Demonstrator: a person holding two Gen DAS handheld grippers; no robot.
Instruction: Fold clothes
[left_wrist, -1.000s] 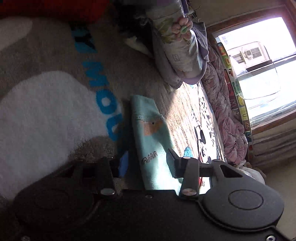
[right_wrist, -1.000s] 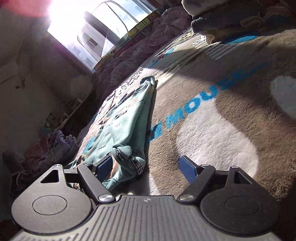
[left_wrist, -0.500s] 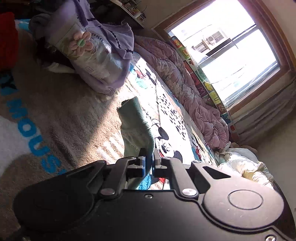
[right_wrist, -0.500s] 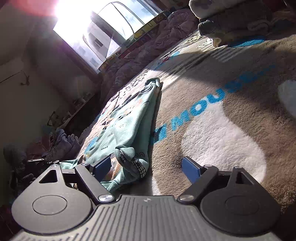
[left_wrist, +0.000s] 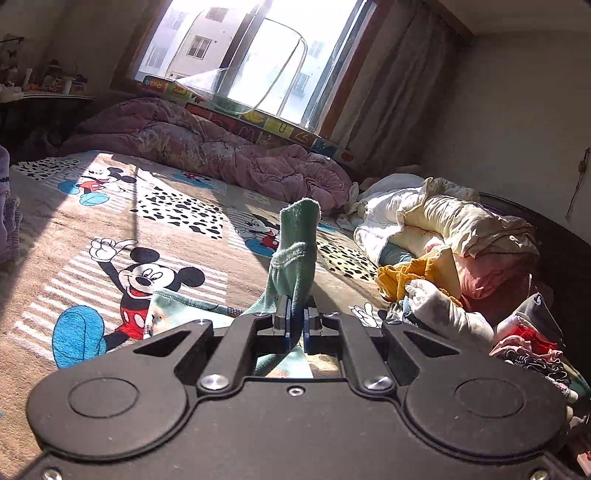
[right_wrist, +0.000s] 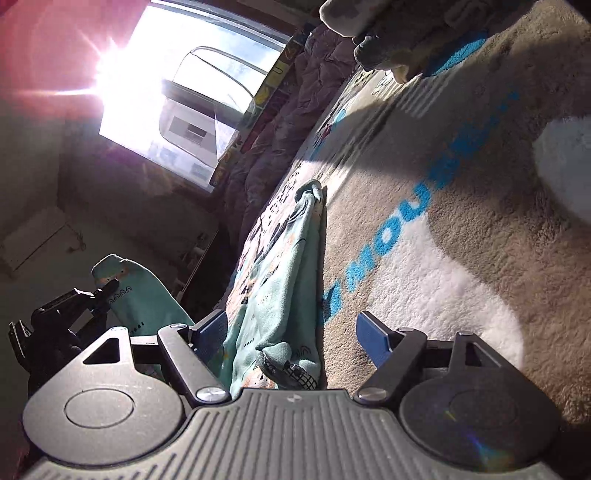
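A teal printed garment (right_wrist: 280, 280) lies stretched along the Mickey Mouse blanket (right_wrist: 424, 258). My left gripper (left_wrist: 294, 317) is shut on one end of it, and the cloth (left_wrist: 295, 251) stands up past the closed pads, lifted off the bed. The right wrist view shows that gripper (right_wrist: 107, 290) at the left, holding the raised teal end (right_wrist: 144, 299). My right gripper (right_wrist: 291, 332) sits low at the garment's near end, its jaws closing. A bunched cuff lies between the blue pads (right_wrist: 373, 338), which do not press on it.
A purple quilt (left_wrist: 207, 147) lies under the bright window (left_wrist: 240, 55). A heap of white, yellow and pink clothes (left_wrist: 443, 240) fills the bed's right side. More folded laundry (right_wrist: 388, 37) sits at the far end of the blanket.
The left gripper has shut on the teal garment's end, lifted it off the blanket and rolled upright. The right gripper has rolled a little and stayed beside the cuff.
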